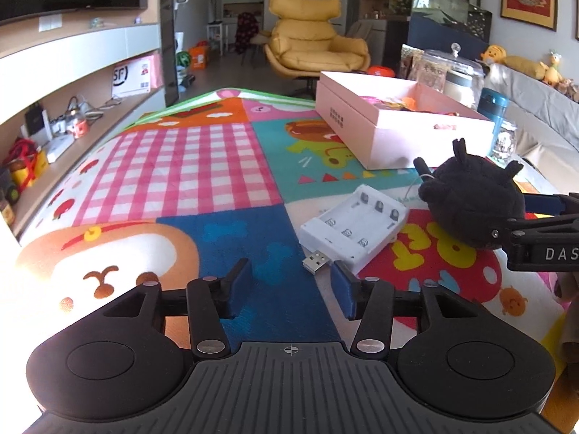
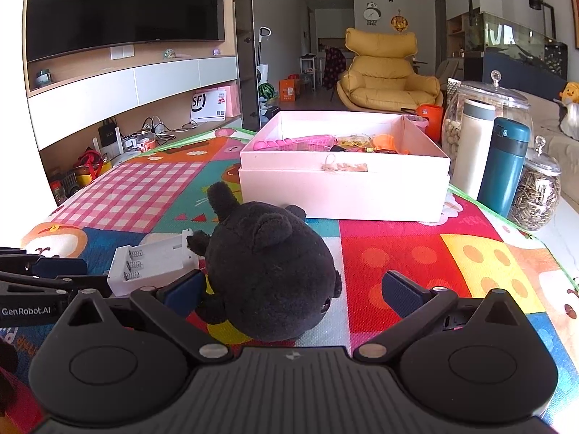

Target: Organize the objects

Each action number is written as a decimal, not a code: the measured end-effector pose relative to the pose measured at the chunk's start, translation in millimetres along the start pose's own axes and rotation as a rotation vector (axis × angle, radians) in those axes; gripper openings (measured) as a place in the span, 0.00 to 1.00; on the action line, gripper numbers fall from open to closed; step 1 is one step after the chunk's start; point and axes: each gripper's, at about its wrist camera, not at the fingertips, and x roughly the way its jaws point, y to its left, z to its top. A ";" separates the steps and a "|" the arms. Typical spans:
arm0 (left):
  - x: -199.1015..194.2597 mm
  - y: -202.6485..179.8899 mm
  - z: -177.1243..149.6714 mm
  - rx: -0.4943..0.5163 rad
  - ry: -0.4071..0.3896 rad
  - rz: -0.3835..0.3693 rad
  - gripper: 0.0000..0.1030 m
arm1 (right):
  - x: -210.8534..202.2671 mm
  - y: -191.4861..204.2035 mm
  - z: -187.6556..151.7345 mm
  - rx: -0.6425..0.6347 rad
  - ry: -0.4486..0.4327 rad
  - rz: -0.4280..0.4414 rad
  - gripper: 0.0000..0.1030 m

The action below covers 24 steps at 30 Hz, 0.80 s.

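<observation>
A black plush toy [image 2: 267,271] lies on the colourful play mat [image 2: 416,253], between the open fingers of my right gripper [image 2: 293,293], nearer the left finger. It also shows in the left wrist view [image 1: 470,202], with the right gripper's arm [image 1: 542,242] beside it. A white USB battery charger [image 1: 353,228] lies left of the plush; it also shows in the right wrist view [image 2: 152,264]. My left gripper [image 1: 293,282] is open and empty, its right finger close to the charger's USB plug [image 1: 315,261]. An open pink box [image 2: 343,166] holding small items stands behind.
A white flask [image 2: 470,144], a teal flask [image 2: 503,166] and glass jars [image 2: 535,191] stand right of the box by the mat's edge. A TV shelf [image 1: 72,83] runs along the left. A yellow armchair [image 1: 311,39] stands beyond the mat.
</observation>
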 end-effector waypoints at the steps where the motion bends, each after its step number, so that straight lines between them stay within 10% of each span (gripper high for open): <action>1: 0.4 -0.6 -0.8 0.001 -0.001 -0.004 0.56 | 0.2 -0.6 -0.2 0.003 0.001 0.000 1.00; 18: 8.0 -9.6 11.5 -0.022 0.028 -0.116 0.79 | -0.2 -7.9 0.3 0.047 -0.001 0.014 1.00; 24: 22.8 -28.0 26.0 0.159 0.015 -0.100 0.78 | 0.4 -7.9 0.4 0.053 -0.003 0.015 1.00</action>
